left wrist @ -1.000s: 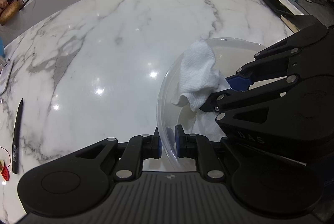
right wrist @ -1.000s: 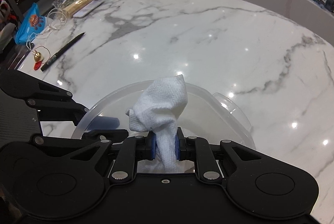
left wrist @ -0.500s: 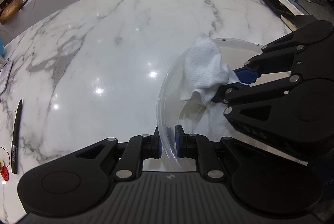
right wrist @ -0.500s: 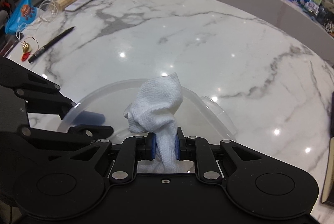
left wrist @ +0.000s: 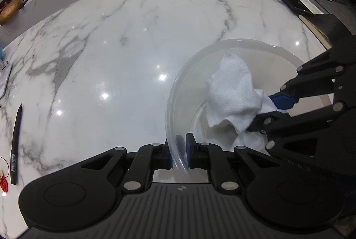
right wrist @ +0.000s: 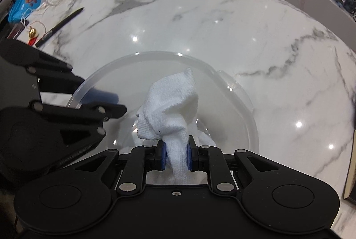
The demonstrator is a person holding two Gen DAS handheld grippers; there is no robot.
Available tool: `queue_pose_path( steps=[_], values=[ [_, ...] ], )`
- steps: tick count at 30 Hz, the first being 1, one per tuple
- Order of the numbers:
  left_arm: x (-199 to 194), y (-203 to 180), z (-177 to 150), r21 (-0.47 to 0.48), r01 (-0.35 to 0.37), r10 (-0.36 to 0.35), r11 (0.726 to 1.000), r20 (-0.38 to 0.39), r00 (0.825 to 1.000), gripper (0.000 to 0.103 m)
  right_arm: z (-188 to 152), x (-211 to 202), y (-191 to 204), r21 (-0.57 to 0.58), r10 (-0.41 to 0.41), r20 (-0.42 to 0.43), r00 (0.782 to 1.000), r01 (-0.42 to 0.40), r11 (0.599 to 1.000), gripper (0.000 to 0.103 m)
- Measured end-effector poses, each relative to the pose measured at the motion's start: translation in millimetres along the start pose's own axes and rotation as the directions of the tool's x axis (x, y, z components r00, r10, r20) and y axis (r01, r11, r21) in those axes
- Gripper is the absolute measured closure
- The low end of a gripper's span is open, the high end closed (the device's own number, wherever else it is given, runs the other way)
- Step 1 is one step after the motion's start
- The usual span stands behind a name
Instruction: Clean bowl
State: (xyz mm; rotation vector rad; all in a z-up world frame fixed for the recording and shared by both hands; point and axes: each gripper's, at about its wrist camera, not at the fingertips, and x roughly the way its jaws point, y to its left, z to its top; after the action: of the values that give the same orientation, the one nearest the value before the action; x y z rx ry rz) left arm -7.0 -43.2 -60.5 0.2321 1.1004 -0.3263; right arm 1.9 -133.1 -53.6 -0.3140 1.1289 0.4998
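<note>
Wiping step in hand: on the marble desk (left wrist: 124, 56), the left tool (left wrist: 179, 151) is clamping its nearly closed pads on the near rim of the clear plastic bowl (left wrist: 178, 92), steadying it, while the right tool (right wrist: 176, 155) is gripping a bunched white cloth (right wrist: 171, 110) tight and working it inside the bowl. The next move is likely calling for sweeping the cloth round the inner wall and floor, the rim grip holding firm. Writing: the blue snack bag (right wrist: 24, 2) and the pen (left wrist: 15, 150) are bearing print too small to read.
</note>
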Motion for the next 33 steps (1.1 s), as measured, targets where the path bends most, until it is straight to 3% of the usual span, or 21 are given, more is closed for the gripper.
queue_pose_path(
  steps=[7,18,33],
  values=[
    [-1,3,0,-0.003,0.005,-0.005,1.000,0.001,1.000,0.094,-7,-4,5,-0.038,0.030,-0.042,0.999,-0.032,0.999,0.088],
    [1,6,2,-0.004,0.007,-0.007,1.000,0.000,1.000,0.094,-9,-7,13,-0.016,0.169,-0.071,0.983,-0.170,0.985,0.088],
    [1,6,1,-0.001,0.006,-0.006,1.000,-0.001,1.000,0.094,-17,-22,21,-0.087,0.129,-0.103,0.986,-0.138,0.987,0.088]
  ],
)
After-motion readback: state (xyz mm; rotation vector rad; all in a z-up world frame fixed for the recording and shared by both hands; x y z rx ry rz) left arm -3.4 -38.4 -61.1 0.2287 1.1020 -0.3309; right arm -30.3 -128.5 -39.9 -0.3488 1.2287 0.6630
